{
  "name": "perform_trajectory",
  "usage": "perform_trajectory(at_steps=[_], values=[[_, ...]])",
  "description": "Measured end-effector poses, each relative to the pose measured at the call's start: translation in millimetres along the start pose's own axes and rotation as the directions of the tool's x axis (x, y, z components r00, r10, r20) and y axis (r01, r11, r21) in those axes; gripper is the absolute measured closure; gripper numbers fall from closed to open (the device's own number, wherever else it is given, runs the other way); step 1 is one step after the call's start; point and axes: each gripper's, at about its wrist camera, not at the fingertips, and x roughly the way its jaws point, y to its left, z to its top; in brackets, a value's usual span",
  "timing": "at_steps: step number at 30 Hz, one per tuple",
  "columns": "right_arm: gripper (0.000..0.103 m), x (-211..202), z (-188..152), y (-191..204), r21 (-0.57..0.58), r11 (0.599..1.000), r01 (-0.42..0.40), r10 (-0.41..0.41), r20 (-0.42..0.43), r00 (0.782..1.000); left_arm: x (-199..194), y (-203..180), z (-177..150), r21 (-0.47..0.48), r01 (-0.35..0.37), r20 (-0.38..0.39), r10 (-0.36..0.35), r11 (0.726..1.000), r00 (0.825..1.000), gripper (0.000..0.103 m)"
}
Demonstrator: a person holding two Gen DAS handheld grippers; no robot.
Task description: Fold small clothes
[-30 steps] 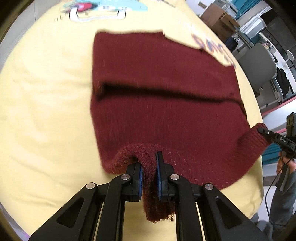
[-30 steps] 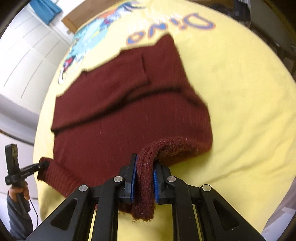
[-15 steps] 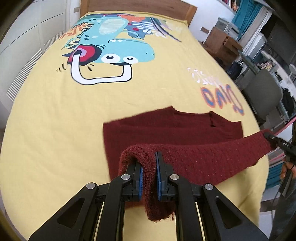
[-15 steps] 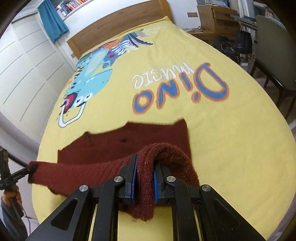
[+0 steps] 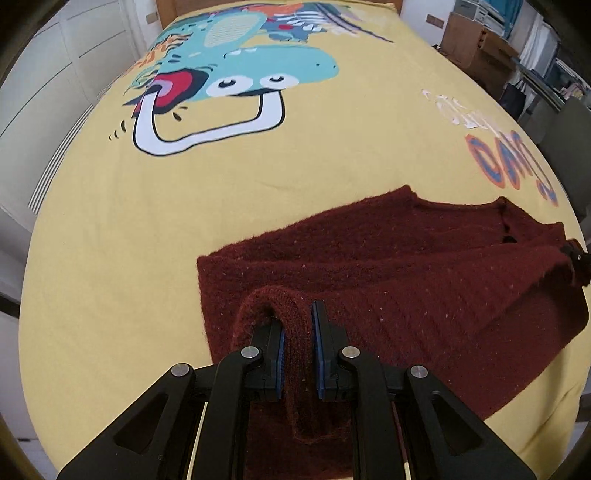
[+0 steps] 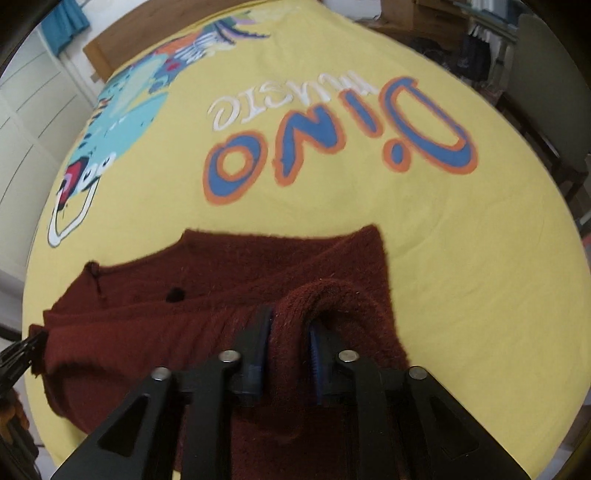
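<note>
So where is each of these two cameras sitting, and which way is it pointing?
Left wrist view: sits on the left tool, looking forward along its two fingers over the dark red sweater and the yellow bedspread, toward the headboard; only the tool's black arms show.
Right wrist view: sits on the right tool, facing the same way, its fingers around a sweater fold.
Both share the sweater, the dinosaur print and the "Dino" lettering; each glimpses the other tool at the sweater's far end.

Bedroom: dinosaur bedspread (image 5: pixel 258 177), wooden headboard (image 6: pixel 155 33)
</note>
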Motion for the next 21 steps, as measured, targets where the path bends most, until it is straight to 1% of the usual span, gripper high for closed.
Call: perform_trajectory(at_steps=[1,2,3,4,5,6,7,8,10,11,13,14,15,16,19,21], values=[[0.063,1,0,1,-0.002,1.0,0.0,0.0,-0.01,1.0,-3,0,-1,-0.008,-0.006,-0.003,0.006,1.0,1.0,0.091],[0.049,1,-1,2,-0.009,1.0,0.003,-0.003,-0.017,1.0,-4,0,-1,-0.015,-0.007,-0.003,0.007,1.0,1.0,0.088],[0.039,0,-2,3,-0.013,1.0,0.002,-0.002,-0.015,1.0,-6,0,0,-0.021,-0.003,-0.003,0.003,1.0,1.0,0.085],[0.035,-3,-3,4,-0.018,1.0,0.0,0.0,-0.008,1.0,-8,0,1,-0.033,0.011,0.0,-0.011,0.999,1.0,0.073],[0.028,-7,-4,5,-0.022,1.0,0.002,-0.002,0.0,1.0,-10,0,2,-0.047,0.044,0.003,-0.044,0.998,0.999,0.051],[0.026,-11,-4,6,-0.027,1.0,0.006,-0.006,0.011,1.0,-14,0,3,-0.056,0.064,0.005,-0.064,0.996,0.998,0.04],[0.025,-18,-6,7,-0.029,1.0,0.006,-0.005,0.026,1.0,-20,-1,4,-0.054,0.057,0.02,-0.056,0.997,0.998,0.024],[0.024,-23,-7,7,-0.028,1.0,0.002,-0.001,0.037,0.999,-27,-3,5,-0.046,0.05,0.041,-0.048,0.998,0.998,0.023],[0.022,-38,-11,10,-0.036,0.999,-0.022,0.025,0.071,0.997,-41,-8,6,-0.038,0.057,0.073,-0.054,0.998,0.996,0.021],[0.02,-44,-14,13,-0.044,0.999,-0.025,0.029,0.087,0.996,-48,-10,6,-0.037,0.068,0.091,-0.064,0.997,0.994,0.013],[0.016,-54,-21,21,-0.072,0.997,-0.03,0.038,0.116,0.992,-60,-19,2,-0.026,0.093,0.136,-0.089,0.995,0.987,0.001],[0.011,-57,-25,27,-0.093,0.995,-0.03,0.042,0.131,0.991,-64,-25,-1,-0.015,0.101,0.157,-0.097,0.995,0.983,0.001],[0.004,-60,-31,33,-0.118,0.993,-0.026,0.043,0.147,0.988,-67,-33,-5,0.001,0.106,0.167,-0.105,0.994,0.98,0.001],[0.001,-63,-37,42,-0.148,0.989,-0.014,0.039,0.167,0.985,-67,-40,-8,0.013,0.11,0.164,-0.111,0.994,0.98,0.001],[0.001,-66,-55,66,-0.233,0.972,0.026,0.028,0.228,0.973,-60,-61,-19,0.03,0.137,0.14,-0.14,0.99,0.98,0.001],[0.001,-61,-69,83,-0.297,0.953,0.055,0.021,0.245,0.969,-52,-72,-26,0.025,0.133,0.137,-0.135,0.991,0.981,0.001]])
